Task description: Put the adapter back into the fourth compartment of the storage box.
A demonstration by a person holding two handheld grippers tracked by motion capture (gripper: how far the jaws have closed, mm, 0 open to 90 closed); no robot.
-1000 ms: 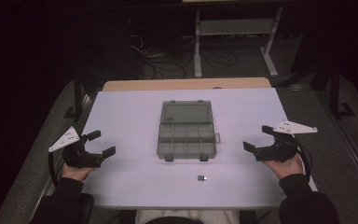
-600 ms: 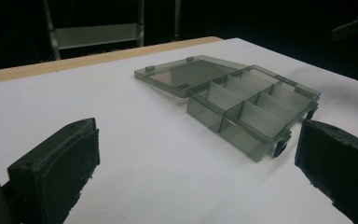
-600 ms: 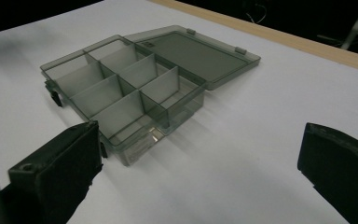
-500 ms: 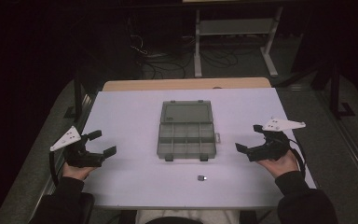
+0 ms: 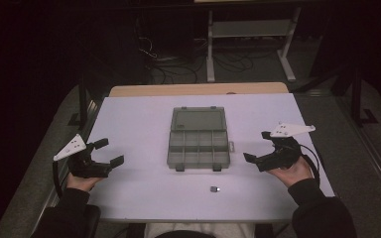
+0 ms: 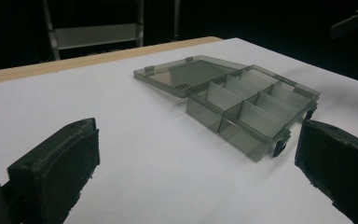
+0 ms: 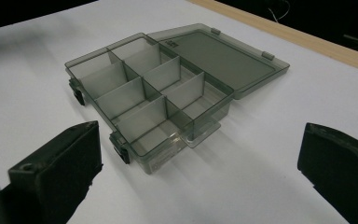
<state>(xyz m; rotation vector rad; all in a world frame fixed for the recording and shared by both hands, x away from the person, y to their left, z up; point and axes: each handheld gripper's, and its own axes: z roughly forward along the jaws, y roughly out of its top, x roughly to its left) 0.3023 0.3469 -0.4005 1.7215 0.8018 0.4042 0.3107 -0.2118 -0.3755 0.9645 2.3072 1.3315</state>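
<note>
smoky clear compartment box [image 5: 199, 140] lies lid-open, empty; left gripper [image 5: 105, 151] and right gripper [image 5: 256, 146] gape.

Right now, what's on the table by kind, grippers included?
Grippers: 2, left gripper and right gripper, both open
Compartment box, lid open: 1
Small dark piece: 1
Total: 4

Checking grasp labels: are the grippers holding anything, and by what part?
Nothing held. Left gripper and right gripper are open, clear of the open smoky-grey plastic compartment box.
</note>
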